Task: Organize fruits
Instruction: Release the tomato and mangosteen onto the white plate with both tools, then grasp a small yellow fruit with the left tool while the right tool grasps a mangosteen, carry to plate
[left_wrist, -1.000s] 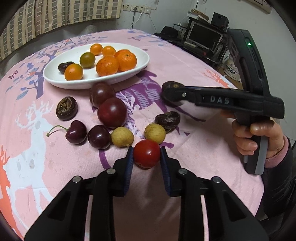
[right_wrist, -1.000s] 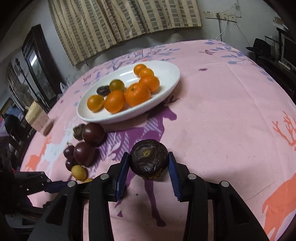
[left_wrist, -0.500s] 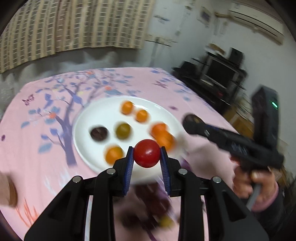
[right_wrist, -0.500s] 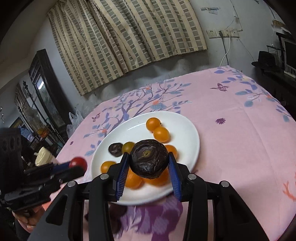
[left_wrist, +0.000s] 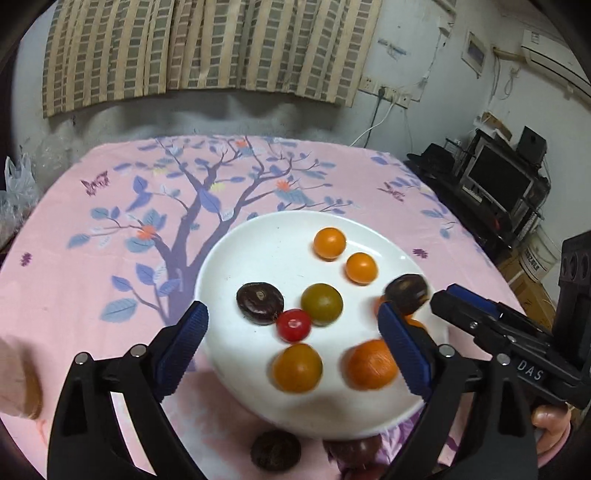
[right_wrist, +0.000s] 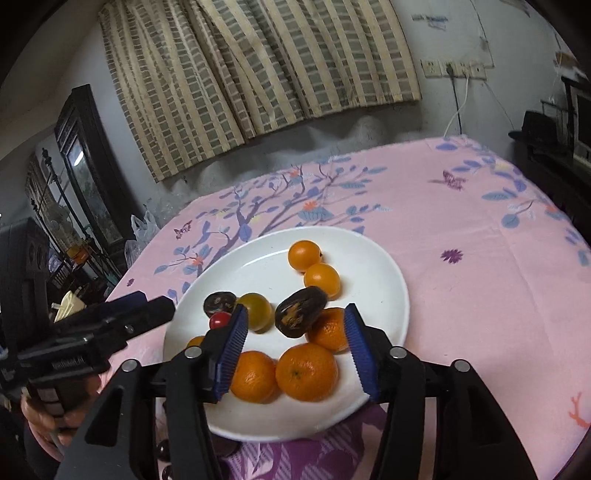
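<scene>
A white plate (left_wrist: 258, 254) holds several oranges, a green-yellow fruit (left_wrist: 321, 304) and a dark wrinkled fruit (left_wrist: 260, 302). A small red tomato (left_wrist: 293, 325) lies on the plate between them, below my open left gripper (left_wrist: 291, 347). In the right wrist view my right gripper (right_wrist: 293, 347) is open above the plate (right_wrist: 373, 266). A second dark wrinkled fruit (right_wrist: 301, 312) sits loose between its fingers, on the oranges. It also shows in the left wrist view (left_wrist: 406, 293).
The plate stands on a pink tablecloth (left_wrist: 110, 229) with a tree print. Dark fruits (left_wrist: 275, 450) lie on the cloth at the plate's near rim. A TV stand (left_wrist: 495, 184) is at the right. A curtain hangs behind the table.
Both grippers carried their fruit over the plate and opened. The red tomato and the dark wrinkled fruit now lie on the plate.
</scene>
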